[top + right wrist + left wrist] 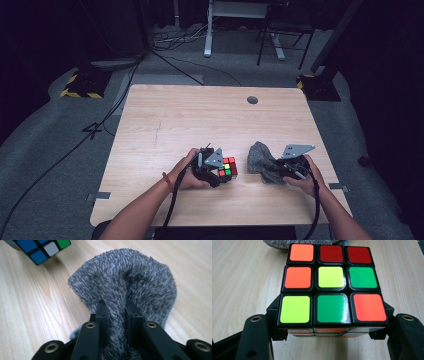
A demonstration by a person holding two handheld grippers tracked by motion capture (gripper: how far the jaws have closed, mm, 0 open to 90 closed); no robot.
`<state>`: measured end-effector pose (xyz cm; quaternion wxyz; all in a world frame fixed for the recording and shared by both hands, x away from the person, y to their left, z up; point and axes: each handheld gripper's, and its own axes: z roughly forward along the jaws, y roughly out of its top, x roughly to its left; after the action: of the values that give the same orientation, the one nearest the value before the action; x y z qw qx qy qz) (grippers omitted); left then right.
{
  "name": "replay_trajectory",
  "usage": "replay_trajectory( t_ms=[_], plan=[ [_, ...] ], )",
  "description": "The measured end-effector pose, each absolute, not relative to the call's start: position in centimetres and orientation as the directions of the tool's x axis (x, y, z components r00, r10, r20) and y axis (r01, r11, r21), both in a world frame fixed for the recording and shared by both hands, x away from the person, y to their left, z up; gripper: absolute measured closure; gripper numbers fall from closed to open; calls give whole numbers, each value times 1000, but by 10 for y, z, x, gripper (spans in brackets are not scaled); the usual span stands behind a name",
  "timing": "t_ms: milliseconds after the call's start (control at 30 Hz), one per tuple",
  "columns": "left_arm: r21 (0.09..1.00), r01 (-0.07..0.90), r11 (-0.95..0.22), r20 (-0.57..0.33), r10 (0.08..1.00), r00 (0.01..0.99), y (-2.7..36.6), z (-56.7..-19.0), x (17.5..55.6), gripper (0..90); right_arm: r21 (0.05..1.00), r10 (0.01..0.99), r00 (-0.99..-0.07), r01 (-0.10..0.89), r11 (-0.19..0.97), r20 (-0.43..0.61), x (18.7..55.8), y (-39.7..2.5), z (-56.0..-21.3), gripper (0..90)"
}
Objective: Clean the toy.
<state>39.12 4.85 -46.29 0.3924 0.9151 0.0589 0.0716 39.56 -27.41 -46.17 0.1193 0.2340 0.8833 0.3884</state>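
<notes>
A colour puzzle cube (228,167) sits near the front middle of the wooden table (165,115), gripped by my left gripper (220,172). In the left gripper view the cube (332,285) shows orange, red, yellow and green tiles on top, with the black jaws pressed on its two sides. A fuzzy grey cloth (260,157) lies to the cube's right. My right gripper (274,170) is shut on a pinched fold of that cloth (125,285), which bunches up between the jaws. A corner of the cube (42,248) appears at the upper left of the right gripper view.
A round cable hole (252,100) sits at the table's far side. Beyond the table are floor cables, a yellow-black striped base (82,85) at far left, another base (317,85) at far right, and desk legs (207,35).
</notes>
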Motion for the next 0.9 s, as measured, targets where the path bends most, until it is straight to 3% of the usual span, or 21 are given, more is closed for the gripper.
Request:
replay_trajectory(
  t_ms=[567,900],
  plan=[
    [759,23,-650,87,137,987,46,-443,383,337,846,393,-919,185,500,-31,369,-239,-426,765],
    [718,22,-696,95,128,987,38,-451,383,337,880,384,-923,170,443,-15,364,-240,-414,765]
  ],
)
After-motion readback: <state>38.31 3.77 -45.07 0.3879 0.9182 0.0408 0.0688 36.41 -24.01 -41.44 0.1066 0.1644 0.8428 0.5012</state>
